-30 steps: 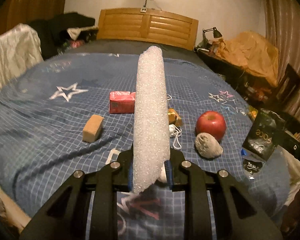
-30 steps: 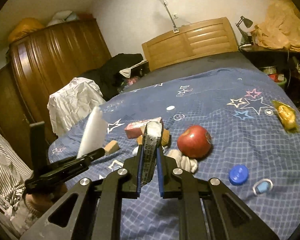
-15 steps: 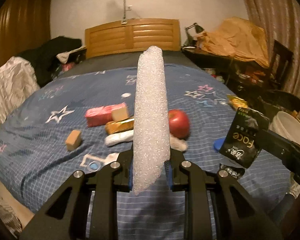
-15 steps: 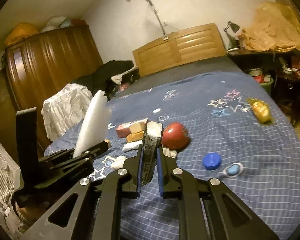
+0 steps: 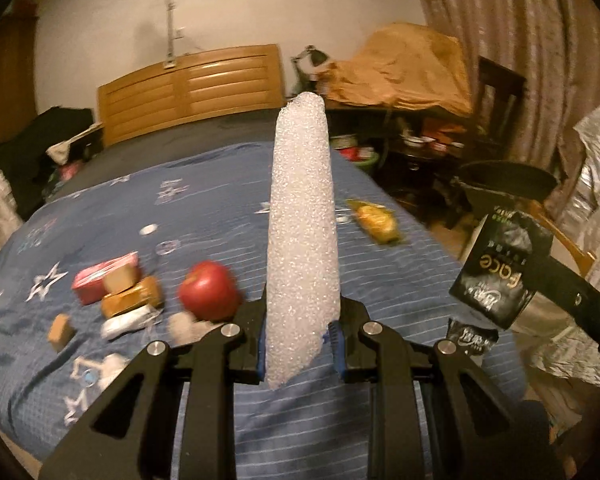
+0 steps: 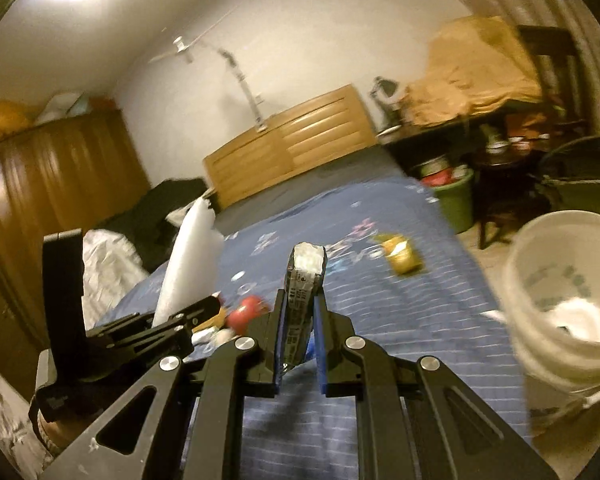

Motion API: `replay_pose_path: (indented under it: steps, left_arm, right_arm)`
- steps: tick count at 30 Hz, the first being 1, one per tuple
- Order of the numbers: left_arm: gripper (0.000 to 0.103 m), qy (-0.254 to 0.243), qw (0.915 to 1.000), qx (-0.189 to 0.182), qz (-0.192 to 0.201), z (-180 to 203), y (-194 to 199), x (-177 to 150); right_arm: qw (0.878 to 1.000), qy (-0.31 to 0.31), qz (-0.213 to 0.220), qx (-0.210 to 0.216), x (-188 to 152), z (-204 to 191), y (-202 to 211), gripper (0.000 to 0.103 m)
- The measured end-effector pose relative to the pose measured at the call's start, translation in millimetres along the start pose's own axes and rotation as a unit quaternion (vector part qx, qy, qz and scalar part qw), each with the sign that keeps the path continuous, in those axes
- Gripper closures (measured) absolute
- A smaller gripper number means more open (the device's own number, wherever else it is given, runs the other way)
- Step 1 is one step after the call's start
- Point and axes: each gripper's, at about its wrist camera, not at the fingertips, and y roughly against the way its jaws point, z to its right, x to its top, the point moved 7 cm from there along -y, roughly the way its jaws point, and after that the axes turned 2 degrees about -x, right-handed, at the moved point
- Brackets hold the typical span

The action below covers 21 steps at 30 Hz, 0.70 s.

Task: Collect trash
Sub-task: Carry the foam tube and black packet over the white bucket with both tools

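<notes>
From the left wrist camera, the left gripper (image 5: 300,344) is clenched on a long white foam sheet (image 5: 303,236) that stands upright between its blue-padded fingers (image 5: 261,344) and rises well above them, over the near edge of the blue star-print bedspread (image 5: 204,208). On the bedspread to the left lie a red apple (image 5: 209,290), a pink packet (image 5: 100,278), a golden wrapper (image 5: 132,302) just in front of it, a tan block (image 5: 61,327) and a white crumpled wad (image 5: 126,317), all blurred; a yellow snack bag (image 5: 376,222) lies farther back on the right. At the right edge the right gripper's dark arm carries a black foil packet (image 5: 500,268), held in the air beside the bed. From the right wrist camera, the right gripper (image 6: 299,338) is clamped on that black foil packet (image 6: 302,300), seen edge-on and upright between its fingers (image 6: 320,344), with a pale torn top. A white bucket (image 6: 560,264) stands off the bed's right side, near the gripper, with something pale inside. The left gripper (image 6: 180,320) shows at the left, holding the foam sheet (image 6: 188,264) tilted up over the bed; the apple (image 6: 247,312) and the yellow snack bag (image 6: 400,256) lie on the bedspread (image 6: 380,304) beyond
</notes>
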Motion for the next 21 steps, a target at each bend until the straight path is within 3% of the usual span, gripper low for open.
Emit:
replay_pose_path:
  steps: [9, 21]
  left_arm:
    - [0.081, -0.047, 0.9976, -0.051, -0.008, 87, -32, 15]
    - [0.081, -0.112, 0.9879, -0.106, -0.015, 199, -72, 33]
  right_arm:
    - [0.995, -0.046, 0.053, -0.07, 30, 101, 53, 0.089]
    - [0.98, -0.061, 0.088, -0.169, 54, 216, 97, 0.089]
